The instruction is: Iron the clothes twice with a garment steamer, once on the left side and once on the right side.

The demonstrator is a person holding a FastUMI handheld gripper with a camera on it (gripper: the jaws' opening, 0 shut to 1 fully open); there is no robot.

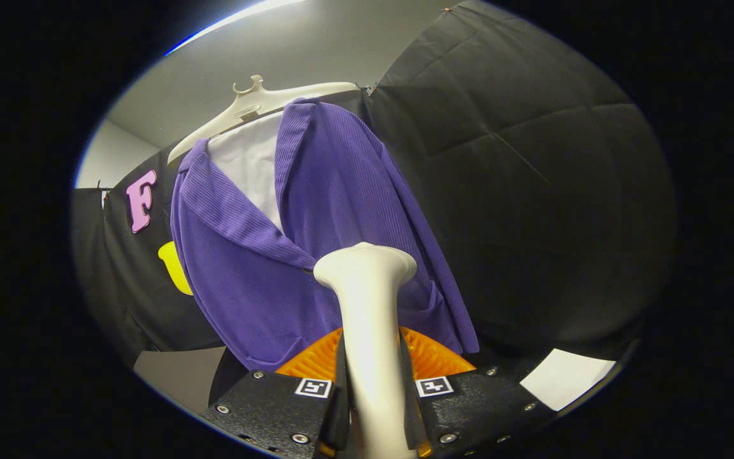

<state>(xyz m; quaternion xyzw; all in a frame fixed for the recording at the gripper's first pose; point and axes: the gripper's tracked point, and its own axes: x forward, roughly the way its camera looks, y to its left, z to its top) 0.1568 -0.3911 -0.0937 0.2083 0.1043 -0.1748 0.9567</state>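
A purple ribbed jacket (335, 210) hangs on a cream hanger (259, 105) against the booth wall, with a white lining or shirt (249, 159) showing at its open collar. My gripper (373, 382) is shut on the cream handle of a garment steamer (367, 306), which rises between my fingers. The steamer's head (365, 264) sits against the jacket's middle front, just below where the lapels meet. The jacket's lower hem is partly hidden behind the steamer and my fingers.
Black cloth wall (520, 191) stands behind and to the right of the jacket. A white sheet (564, 379) lies low on the right. A grey surface (179, 376) shows low on the left. The ceiling above is light grey.
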